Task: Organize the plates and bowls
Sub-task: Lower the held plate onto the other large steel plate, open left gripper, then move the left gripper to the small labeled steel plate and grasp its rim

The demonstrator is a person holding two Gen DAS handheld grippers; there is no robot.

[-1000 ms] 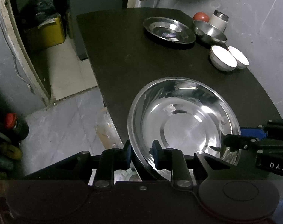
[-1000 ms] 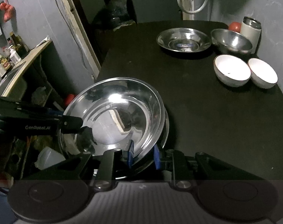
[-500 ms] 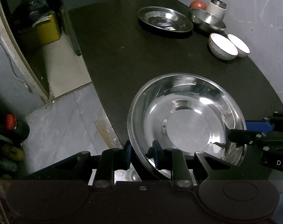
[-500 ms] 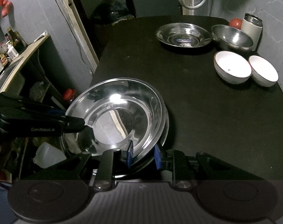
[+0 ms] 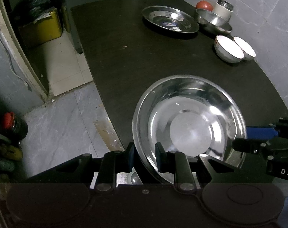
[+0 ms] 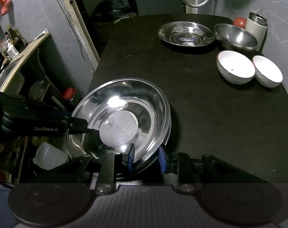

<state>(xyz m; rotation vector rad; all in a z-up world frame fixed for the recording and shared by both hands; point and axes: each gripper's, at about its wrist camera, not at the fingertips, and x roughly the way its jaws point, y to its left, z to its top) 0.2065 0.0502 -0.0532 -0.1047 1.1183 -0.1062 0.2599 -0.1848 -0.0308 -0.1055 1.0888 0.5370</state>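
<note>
The left gripper (image 5: 144,158) fingers clamp the near rim of the steel plate (image 5: 189,121) at the table (image 5: 125,57) edge. The right gripper (image 6: 146,157) fingers have just been opening and straddle the plate's opposite rim, released.

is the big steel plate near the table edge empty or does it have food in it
Empty: the big steel plate shows only bare shiny metal and reflections inside in both wrist views.

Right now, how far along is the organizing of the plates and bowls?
Done: two white ceramic bowls sit side by side near the round steel bowl at the black table's far end. In hand: the left gripper clamps the large shiny steel plate; the right gripper's jaws have just been opening, with the rim loose between them. Left: probably stacking it on the far steel plate.
</note>
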